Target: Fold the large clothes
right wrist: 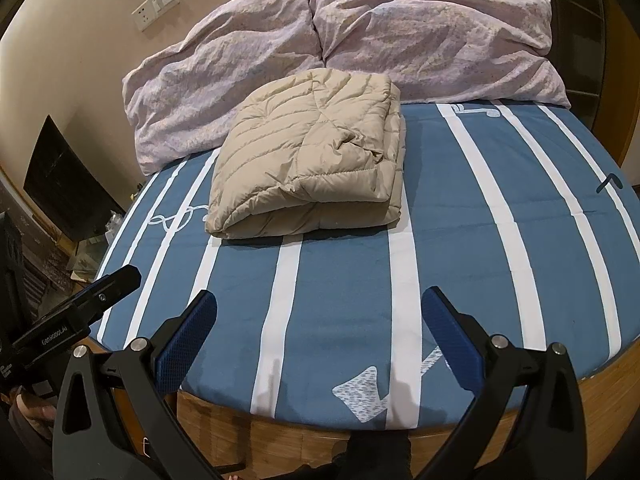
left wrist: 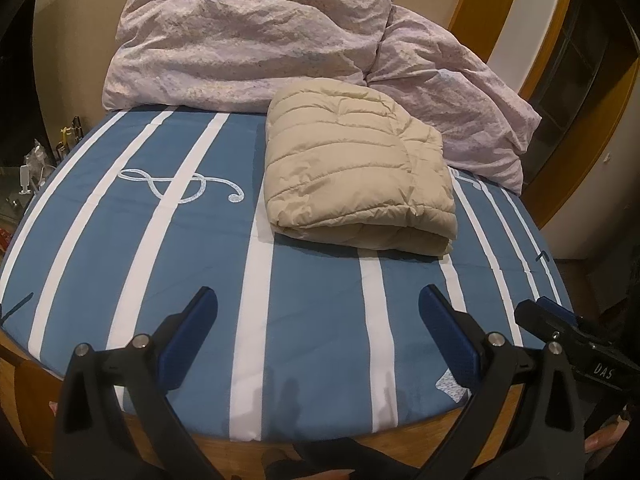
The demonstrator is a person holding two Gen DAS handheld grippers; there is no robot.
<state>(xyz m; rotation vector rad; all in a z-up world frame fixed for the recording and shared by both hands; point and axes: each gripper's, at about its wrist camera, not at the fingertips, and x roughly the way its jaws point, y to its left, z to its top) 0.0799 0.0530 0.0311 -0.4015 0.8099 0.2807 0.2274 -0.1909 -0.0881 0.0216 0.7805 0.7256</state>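
Beige puffer jacket (left wrist: 356, 172) lies folded on striped bed (left wrist: 312, 312), against lilac pillows (left wrist: 248, 40); left gripper (left wrist: 318, 332) and right gripper (right wrist: 320, 332) hover near foot edge, fingers wide, empty; risk: slippery padded fill springs fold open if nudged.

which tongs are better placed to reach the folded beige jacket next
Probably the left tongs. In their view the beige jacket lies almost straight ahead; from the right tongs it sits off to the left. Both are open and empty.
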